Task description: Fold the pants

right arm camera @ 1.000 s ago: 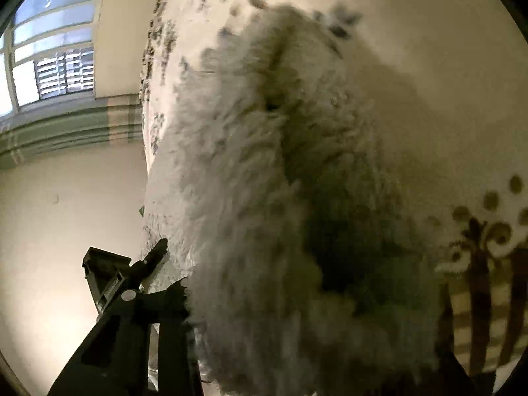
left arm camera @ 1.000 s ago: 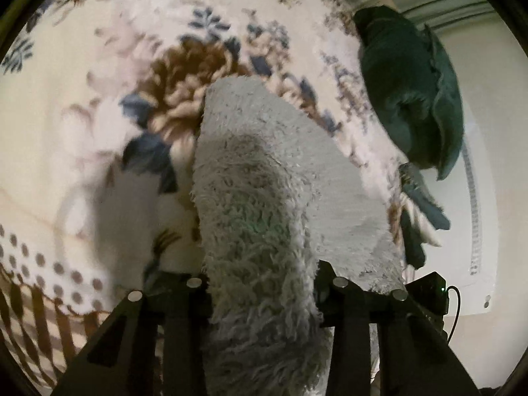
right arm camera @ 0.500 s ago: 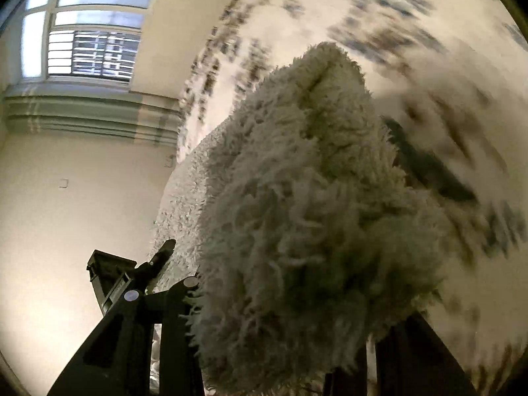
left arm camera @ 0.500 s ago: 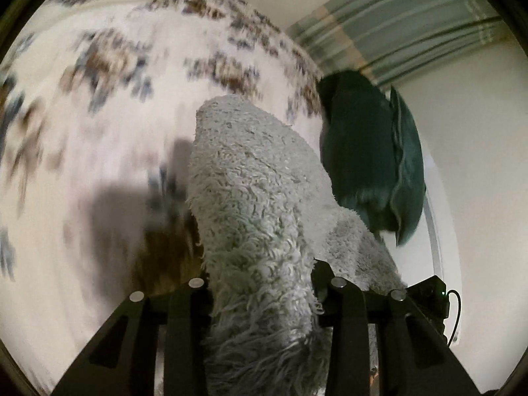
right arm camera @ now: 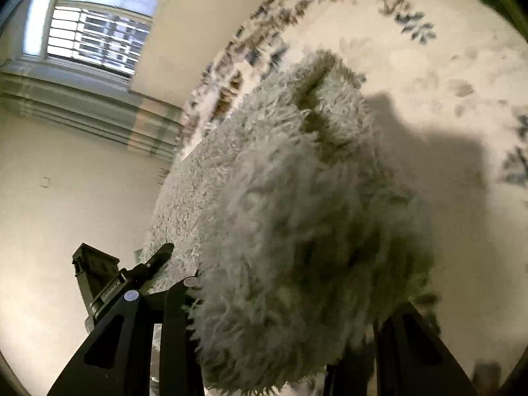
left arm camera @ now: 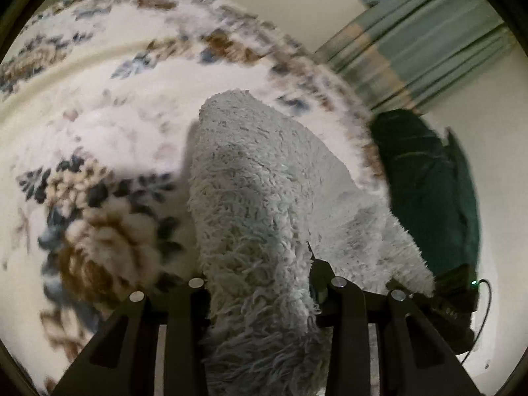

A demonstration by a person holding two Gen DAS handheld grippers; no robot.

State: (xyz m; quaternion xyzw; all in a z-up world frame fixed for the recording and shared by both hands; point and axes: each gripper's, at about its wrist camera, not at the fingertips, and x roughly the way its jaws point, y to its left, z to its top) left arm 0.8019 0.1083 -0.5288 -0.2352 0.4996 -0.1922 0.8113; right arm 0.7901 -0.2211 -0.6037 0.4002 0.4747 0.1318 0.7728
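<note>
The floral bedspread (left arm camera: 115,125) fills the space ahead of me, with a dark green pillow (left arm camera: 429,191) off at its far edge by the wall. Over it the fluffy pale pants (left arm camera: 264,204) hang lifted, their long axis running forward, away from both claws. My left gripper (left arm camera: 260,283) is clamped on one bunched end; my right gripper (right arm camera: 283,297) is buried in the pile, its far finger hidden, seemingly pinching too. Both grips sit level, so I judge neither hand nearer: laying the fabric forward needs them together.
</note>
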